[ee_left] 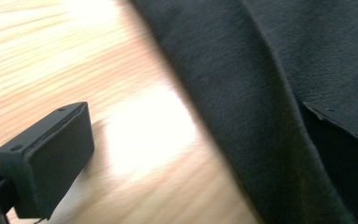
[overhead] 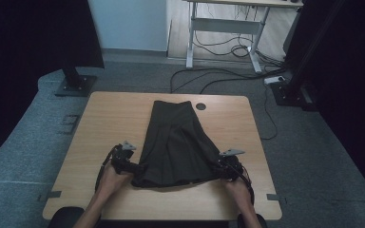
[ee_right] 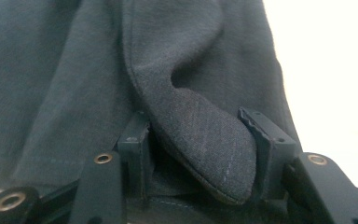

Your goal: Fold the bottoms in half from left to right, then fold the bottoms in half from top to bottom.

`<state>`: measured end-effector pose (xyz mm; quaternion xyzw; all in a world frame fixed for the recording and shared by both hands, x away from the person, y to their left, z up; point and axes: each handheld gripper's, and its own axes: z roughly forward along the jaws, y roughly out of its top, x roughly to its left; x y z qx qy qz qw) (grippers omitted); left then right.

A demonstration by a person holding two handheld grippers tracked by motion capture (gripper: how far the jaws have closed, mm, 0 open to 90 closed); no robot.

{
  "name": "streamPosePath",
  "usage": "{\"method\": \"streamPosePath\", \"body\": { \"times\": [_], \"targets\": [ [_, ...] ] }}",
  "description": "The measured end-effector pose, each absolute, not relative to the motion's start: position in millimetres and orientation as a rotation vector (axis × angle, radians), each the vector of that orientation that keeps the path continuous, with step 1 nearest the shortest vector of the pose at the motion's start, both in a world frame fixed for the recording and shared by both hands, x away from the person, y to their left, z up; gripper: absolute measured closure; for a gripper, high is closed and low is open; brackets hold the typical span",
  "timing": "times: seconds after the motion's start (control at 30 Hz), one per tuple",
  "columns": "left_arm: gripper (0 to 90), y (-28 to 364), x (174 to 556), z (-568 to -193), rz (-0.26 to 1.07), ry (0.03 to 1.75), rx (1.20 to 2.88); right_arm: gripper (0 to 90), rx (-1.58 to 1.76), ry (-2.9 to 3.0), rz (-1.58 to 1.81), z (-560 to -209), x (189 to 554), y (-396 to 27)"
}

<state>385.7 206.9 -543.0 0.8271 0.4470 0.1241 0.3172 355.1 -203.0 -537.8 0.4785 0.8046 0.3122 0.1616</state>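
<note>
1. Nearest me, my two hands come in from the bottom of the high view, the left hand (overhead: 108, 180) and the right hand (overhead: 236, 189), each behind its tool at the near edge of the wooden table (overhead: 109, 118).
2. My left gripper (overhead: 132, 167) sits at the near left corner of the dark skirt (overhead: 176, 142). In the left gripper view I see one jaw off to the left over bare wood and a dark edge at the right over the cloth (ee_left: 279, 93), so the jaws stand wide apart; whether they touch the cloth I cannot tell.
3. My right gripper (ee_right: 200, 140) is at the near right corner, its jaws around a folded lobe of the fabric (ee_right: 205, 135), pinching it.
4. The skirt lies flat at mid-table, wide hem toward me, narrowing away.
5. Just beyond its far end is a round black cable hole (overhead: 200, 106).
6. Farther off, floor cables (overhead: 228, 71) and a desk frame (overhead: 228, 28).
</note>
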Motion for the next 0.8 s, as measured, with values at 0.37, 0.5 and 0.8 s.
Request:
{"method": "streamPosePath", "body": {
  "times": [0.37, 0.5, 0.8],
  "targets": [
    [0.0, 227.2, 389.1, -543.4, 0.354, 1.232, 2.141, 43.1, 1.275, 2.384, 0.917, -537.5, 334.6, -176.7],
    [0.0, 227.5, 388.2, -543.8, 0.353, 1.233, 2.132, 42.7, 1.261, 2.389, 0.941, -538.5, 334.4, -179.2],
    [4.1, 227.5, 388.3, -539.1, 0.336, 1.202, 2.136, 25.4, 1.277, 2.375, 0.955, -536.9, 338.5, -183.4]
  ]
}}
